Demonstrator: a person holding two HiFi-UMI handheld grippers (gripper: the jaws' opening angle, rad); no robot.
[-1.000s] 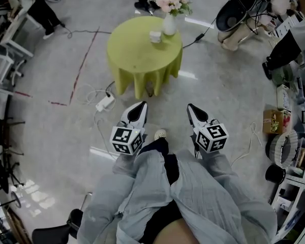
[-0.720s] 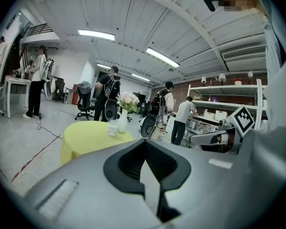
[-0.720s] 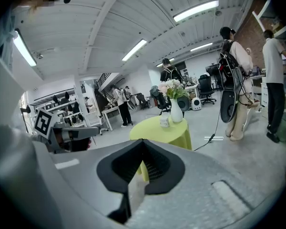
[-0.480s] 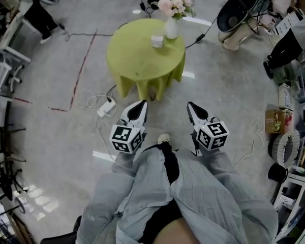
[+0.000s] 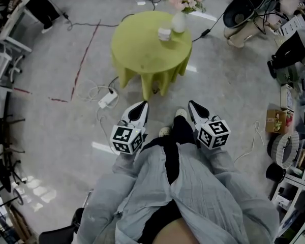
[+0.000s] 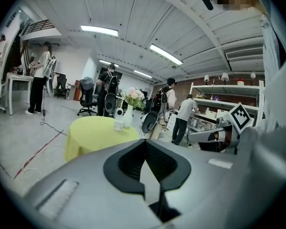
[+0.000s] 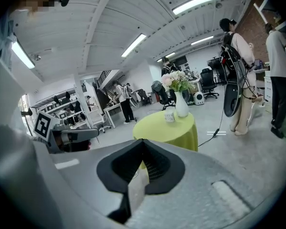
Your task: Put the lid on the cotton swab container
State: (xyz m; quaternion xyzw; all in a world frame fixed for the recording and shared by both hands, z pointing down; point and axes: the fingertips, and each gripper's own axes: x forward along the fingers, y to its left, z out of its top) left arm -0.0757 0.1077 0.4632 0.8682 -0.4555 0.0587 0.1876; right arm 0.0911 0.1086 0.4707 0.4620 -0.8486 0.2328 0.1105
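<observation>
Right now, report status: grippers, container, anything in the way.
Left gripper shut, empty; right gripper the same. Container on the round table ahead, beside the vase. Power strip lying left of path.

It's a big open-plan office or lab floor: bare grey floor (image 5: 51,121), strip lights (image 6: 99,30) overhead, a white desk (image 6: 19,76) and a swivel chair (image 6: 87,97). Stocked shelving (image 6: 229,86) lines one wall. A power strip (image 5: 107,100) and loose cables lie near a cloth-covered round table (image 5: 142,44).
</observation>
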